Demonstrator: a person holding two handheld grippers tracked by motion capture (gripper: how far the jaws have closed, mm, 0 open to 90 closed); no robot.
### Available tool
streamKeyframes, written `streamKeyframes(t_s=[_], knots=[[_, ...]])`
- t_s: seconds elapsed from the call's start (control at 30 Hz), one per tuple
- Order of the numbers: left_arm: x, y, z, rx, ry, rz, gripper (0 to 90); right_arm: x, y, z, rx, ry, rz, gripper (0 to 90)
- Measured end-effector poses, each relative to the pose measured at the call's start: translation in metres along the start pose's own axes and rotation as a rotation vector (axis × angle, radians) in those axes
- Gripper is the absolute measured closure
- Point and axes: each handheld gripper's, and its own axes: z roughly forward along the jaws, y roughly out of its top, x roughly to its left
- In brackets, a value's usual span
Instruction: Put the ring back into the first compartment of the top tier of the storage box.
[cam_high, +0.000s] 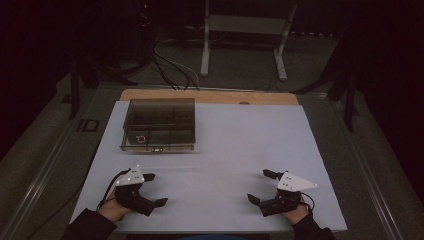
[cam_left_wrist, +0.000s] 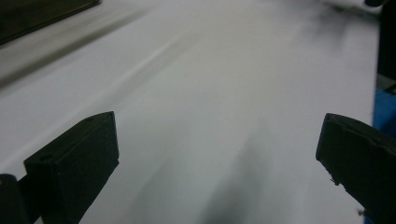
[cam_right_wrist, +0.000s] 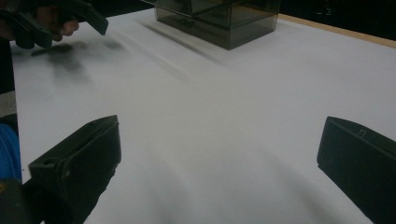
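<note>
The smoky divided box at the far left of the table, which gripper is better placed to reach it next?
Probably the left gripper. The box sits on the left half of the white table, almost straight ahead of that gripper, while the right gripper would have to cross the table. Both stand open and hold nothing.

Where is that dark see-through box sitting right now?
In the high view the box sits on the white table, far left, ahead of the left gripper.

Right gripper (cam_right_wrist: 218, 154) agape, organizer box (cam_right_wrist: 219, 21) beyond
</note>
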Motion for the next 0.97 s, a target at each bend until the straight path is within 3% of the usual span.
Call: streamKeyframes(t_s=[0.3, 0.33, 0.47, 0.67, 0.97], knots=[[0.003, -0.012, -0.011, -0.014, 0.044, -0.037, 0.9, 0.000, 0.000, 0.000, 0.003, 0.003, 0.002, 0.0], [0.005, -0.015, -0.014, -0.031, 0.057, -0.058, 0.9, 0.000, 0.000, 0.000, 0.004, 0.002, 0.001, 0.0], [0.009, -0.018, -0.016, -0.059, 0.076, -0.071, 0.9, 0.000, 0.000, 0.001, 0.005, 0.002, 0.001, 0.0], [0.009, -0.016, -0.015, -0.100, 0.112, -0.045, 0.9, 0.000, -0.001, 0.002, 0.008, 0.009, -0.002, 0.0], [0.007, -0.016, -0.011, -0.081, 0.101, -0.030, 0.9, 0.000, -0.001, 0.002, 0.010, 0.009, -0.001, 0.0]])
